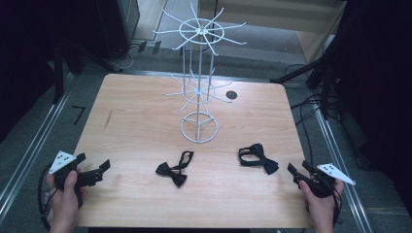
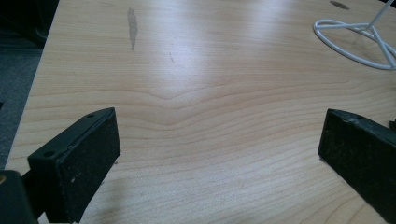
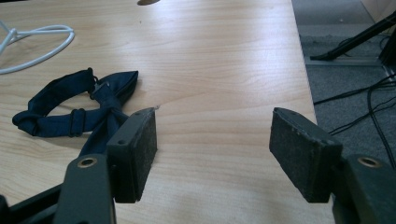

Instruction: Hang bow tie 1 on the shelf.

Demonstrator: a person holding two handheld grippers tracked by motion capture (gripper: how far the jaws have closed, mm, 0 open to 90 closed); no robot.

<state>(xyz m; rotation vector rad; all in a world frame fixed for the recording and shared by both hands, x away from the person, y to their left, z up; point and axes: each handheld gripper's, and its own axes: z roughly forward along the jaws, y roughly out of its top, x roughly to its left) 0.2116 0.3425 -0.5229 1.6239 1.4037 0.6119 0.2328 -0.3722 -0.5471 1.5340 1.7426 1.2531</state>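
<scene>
Right gripper (image 1: 300, 173): seen at the near right corner of the table (image 1: 145, 111), jaws spread wide with nothing between them, a bare strip of wood showing between the pads (image 3: 140, 154)
Right bow tie (image 1: 257, 158): laid flat just ahead of that gripper and toward the white wire stand (image 1: 199, 127), close to the inner jaw but not touched; its long axis is judged to run slantwise from the stand's base ring down toward the gripper
Left gripper (image 1: 97, 171): held at the near left corner, jaws likewise wide and empty
Middle bow tie (image 1: 175, 171): set in front of the stand's base, well apart from the left gripper
Nearer pairing: the right gripper is judged closest to its tie, so a short reach toward the stand is called for
</scene>
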